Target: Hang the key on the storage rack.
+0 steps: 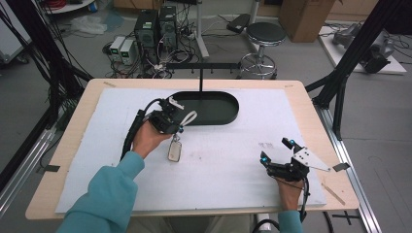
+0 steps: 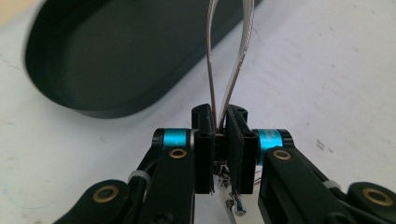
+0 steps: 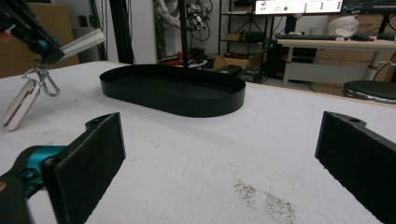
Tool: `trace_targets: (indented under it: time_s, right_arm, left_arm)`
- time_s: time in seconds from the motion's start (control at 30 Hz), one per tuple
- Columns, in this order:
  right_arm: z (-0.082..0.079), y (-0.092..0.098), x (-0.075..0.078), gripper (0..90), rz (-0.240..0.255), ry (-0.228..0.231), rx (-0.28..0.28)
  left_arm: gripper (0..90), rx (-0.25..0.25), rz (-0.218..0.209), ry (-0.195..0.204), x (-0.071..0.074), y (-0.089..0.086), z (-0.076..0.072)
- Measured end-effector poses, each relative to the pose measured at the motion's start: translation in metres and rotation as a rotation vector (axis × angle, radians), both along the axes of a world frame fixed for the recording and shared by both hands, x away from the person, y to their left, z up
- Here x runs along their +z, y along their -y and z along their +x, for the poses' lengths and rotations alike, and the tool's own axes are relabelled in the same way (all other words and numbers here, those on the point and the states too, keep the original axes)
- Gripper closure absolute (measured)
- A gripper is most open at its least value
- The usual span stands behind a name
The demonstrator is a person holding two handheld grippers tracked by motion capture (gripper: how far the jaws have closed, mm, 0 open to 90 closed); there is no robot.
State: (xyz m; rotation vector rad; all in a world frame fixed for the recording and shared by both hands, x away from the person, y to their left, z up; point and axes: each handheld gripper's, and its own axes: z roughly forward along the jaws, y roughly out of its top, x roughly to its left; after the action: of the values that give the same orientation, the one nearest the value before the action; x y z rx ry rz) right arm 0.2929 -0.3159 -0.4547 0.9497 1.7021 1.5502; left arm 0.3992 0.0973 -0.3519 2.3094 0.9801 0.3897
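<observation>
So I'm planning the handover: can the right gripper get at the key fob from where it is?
Probably yes: right gripper is open, and bare mat lies between it and the fob.

Even bright indoor light, soft faint shadows, slight overall blur, close tongs out of focus

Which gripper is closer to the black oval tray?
Left. The left gripper is just beside the black oval tray's near-left edge, clamped on a white strap with a keychain tag hanging below. The right gripper sits farther away, open, near the table's right front.
</observation>
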Motion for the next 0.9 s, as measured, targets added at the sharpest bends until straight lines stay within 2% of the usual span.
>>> trace_targets:
  time_s: [0.03, 0.07, 0.13, 0.33, 0.37, 0.4, 0.47, 0.5, 0.53, 0.83, 0.9]
  right_arm:
    - [0.000, 0.000, 0.000, 0.8, 0.002, -0.001, 0.000]
    - [0.000, 0.000, 0.000, 0.8, 0.002, -0.001, 0.000]
    - [0.000, 0.000, 0.000, 0.8, 0.000, 0.000, 0.000]
    - [0.000, 0.000, 0.000, 0.8, 0.000, -0.001, 0.000]
    - [0.000, 0.000, 0.000, 0.8, 0.001, -0.003, 0.000]
    - [-0.001, -0.001, 0.000, 0.8, 0.002, -0.007, 0.001]
    - [-0.001, -0.001, 0.000, 0.8, 0.003, -0.008, 0.001]
    - [-0.001, -0.001, 0.000, 0.8, 0.002, -0.007, 0.001]
    - [0.000, 0.000, 0.000, 0.9, 0.002, -0.004, 0.001]
    - [-0.001, -0.001, 0.000, 0.8, -0.001, -0.002, 0.001]
    - [-0.001, -0.001, 0.000, 0.8, 0.000, -0.003, 0.001]
  left_arm:
    - [81.8, 0.016, -0.021, 0.037, 0.004, -0.005, 0.000]
    - [81.8, 0.016, -0.021, 0.037, 0.004, -0.005, 0.000]
    - [81.7, 0.031, -0.039, 0.065, 0.009, -0.010, 0.001]
    - [81.8, 0.084, -0.074, 0.174, 0.018, -0.022, 0.001]
    - [81.7, 0.099, -0.088, 0.203, 0.020, -0.025, 0.002]
    - [81.8, 0.099, -0.088, 0.203, 0.020, -0.025, 0.002]
    - [81.8, 0.115, -0.106, 0.234, 0.023, -0.029, 0.003]
    - [81.8, 0.130, -0.129, 0.260, 0.025, -0.032, 0.005]
    - [81.8, 0.130, -0.129, 0.260, 0.025, -0.032, 0.005]
    - [81.8, 0.206, -0.196, 0.402, 0.046, -0.040, 0.023]
    - [81.7, 0.212, -0.199, 0.413, 0.047, -0.041, 0.024]
